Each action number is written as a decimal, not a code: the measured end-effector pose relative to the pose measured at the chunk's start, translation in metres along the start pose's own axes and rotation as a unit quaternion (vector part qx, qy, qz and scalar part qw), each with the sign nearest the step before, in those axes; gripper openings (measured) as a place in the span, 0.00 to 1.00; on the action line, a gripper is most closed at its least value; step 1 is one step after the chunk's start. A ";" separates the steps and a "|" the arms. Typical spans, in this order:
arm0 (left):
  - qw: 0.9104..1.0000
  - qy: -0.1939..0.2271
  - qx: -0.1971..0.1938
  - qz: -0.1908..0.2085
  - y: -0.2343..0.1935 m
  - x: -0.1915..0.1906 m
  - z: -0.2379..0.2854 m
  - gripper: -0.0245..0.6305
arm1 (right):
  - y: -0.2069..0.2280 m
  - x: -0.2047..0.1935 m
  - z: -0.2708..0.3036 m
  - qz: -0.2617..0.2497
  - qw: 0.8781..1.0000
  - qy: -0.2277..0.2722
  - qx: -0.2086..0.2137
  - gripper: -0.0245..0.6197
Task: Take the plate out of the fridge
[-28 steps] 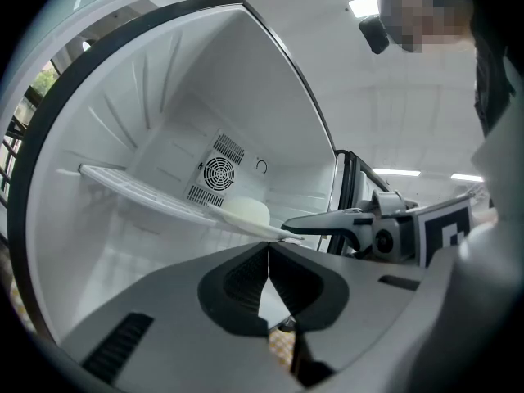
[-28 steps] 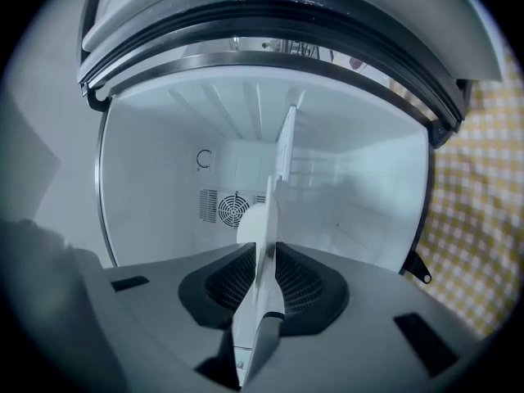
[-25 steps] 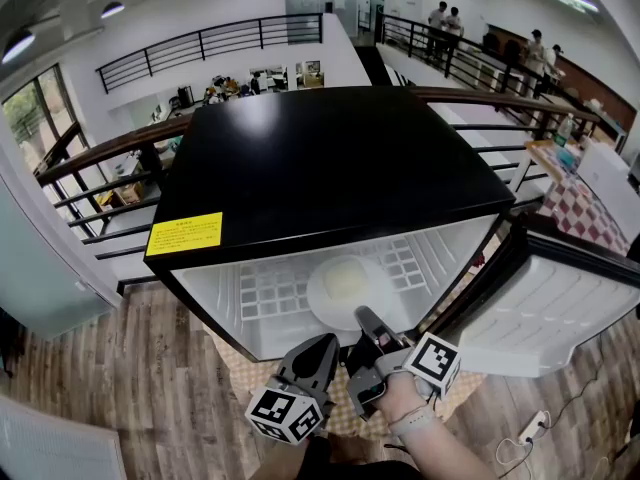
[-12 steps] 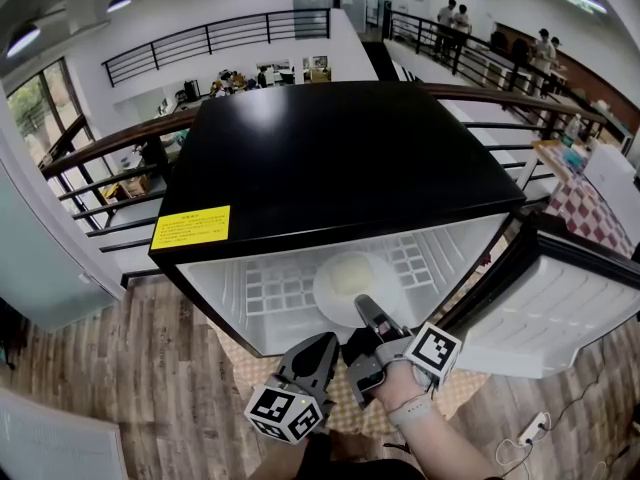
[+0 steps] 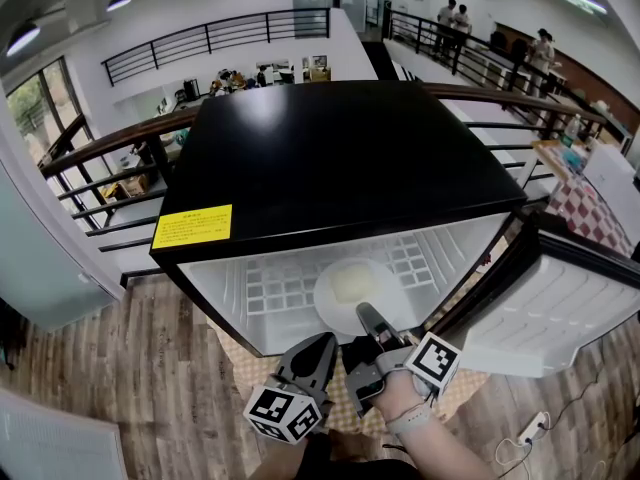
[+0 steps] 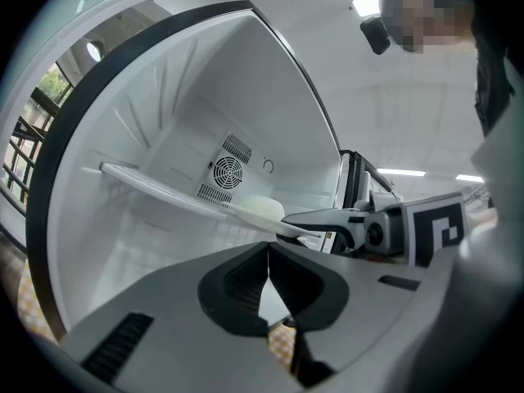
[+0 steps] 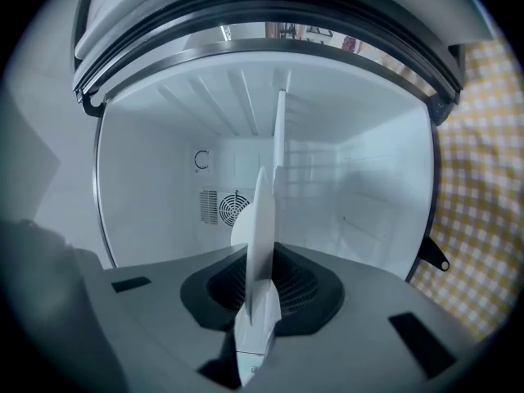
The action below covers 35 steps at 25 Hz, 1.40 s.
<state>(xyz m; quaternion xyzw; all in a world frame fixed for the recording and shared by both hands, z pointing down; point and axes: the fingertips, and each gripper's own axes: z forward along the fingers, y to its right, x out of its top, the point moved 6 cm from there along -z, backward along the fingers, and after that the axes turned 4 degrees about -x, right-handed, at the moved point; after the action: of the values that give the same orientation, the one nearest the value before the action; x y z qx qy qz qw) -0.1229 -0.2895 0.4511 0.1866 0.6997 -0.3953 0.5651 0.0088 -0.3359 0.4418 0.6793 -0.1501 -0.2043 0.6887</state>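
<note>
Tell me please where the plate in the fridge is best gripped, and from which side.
Grip the near rim of the plate, coming from the open front. It lies flat on the shelf with its thin edge facing out, and the right tool is shut on that rim.

White plate [image 5: 325, 305]; black fridge [image 5: 340, 158], yellow label [image 5: 192, 227]; yellow-checked mat [image 7: 483, 219].
</note>
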 end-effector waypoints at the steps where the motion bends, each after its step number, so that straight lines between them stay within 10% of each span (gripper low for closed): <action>1: 1.000 0.000 -0.001 0.000 0.000 0.000 0.000 0.05 | -0.001 0.001 0.001 0.000 1.000 0.002 0.000 0.12; 35: 1.000 -0.012 -0.008 -0.004 -0.010 -0.001 -0.003 0.05 | 0.003 0.003 0.002 0.013 0.999 0.034 0.012 0.11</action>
<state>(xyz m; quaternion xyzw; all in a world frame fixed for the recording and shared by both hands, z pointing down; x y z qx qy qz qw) -0.1319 -0.2936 0.4556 0.1749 0.6967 -0.3939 0.5735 0.0105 -0.3389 0.4448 0.6918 -0.1378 -0.1705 0.6880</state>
